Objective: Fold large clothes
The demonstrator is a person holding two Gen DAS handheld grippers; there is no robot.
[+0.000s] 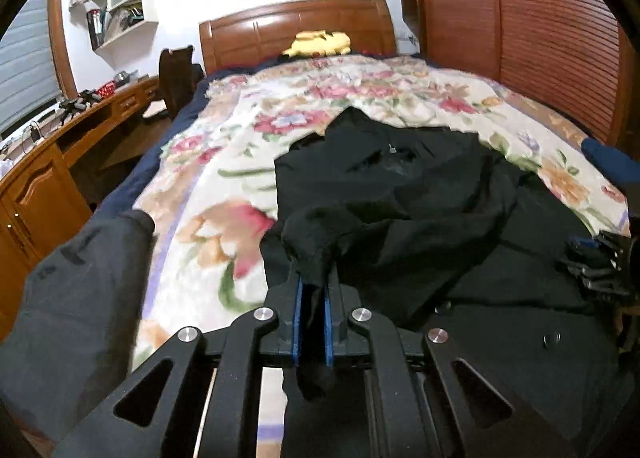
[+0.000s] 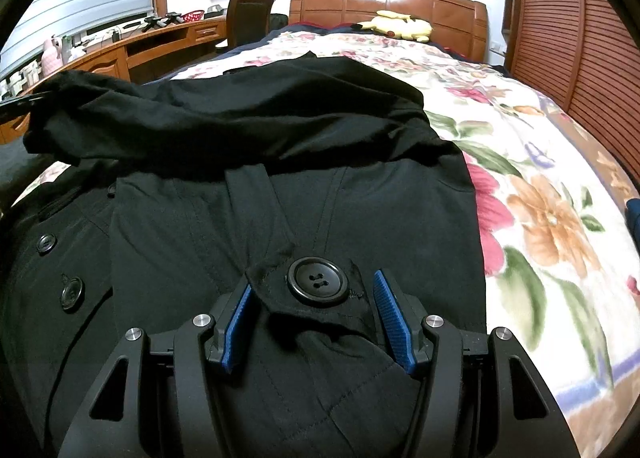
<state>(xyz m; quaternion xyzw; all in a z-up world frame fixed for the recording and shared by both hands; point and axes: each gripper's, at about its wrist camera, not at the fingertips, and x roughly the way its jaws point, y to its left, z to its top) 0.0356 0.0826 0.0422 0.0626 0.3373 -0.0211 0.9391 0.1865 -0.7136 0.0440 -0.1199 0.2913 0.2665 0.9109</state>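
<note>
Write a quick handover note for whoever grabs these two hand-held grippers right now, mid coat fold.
Left hand-held gripper: shut on a fold of the black coat, lifting it.
Right hand-held gripper: jaws apart around a buttoned tab; pads look clear of it.
The coat lies on the floral blanket, one part already laid across the body.
Left: carry the pinched part over, release, then finish folding.

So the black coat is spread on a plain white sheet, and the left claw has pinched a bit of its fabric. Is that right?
Not quite. The black coat lies on a flowery blanket, not a plain white sheet; both wrist views show its pink and orange blooms. The rest holds: the left gripper is shut on a fold of the coat's fabric.
</note>
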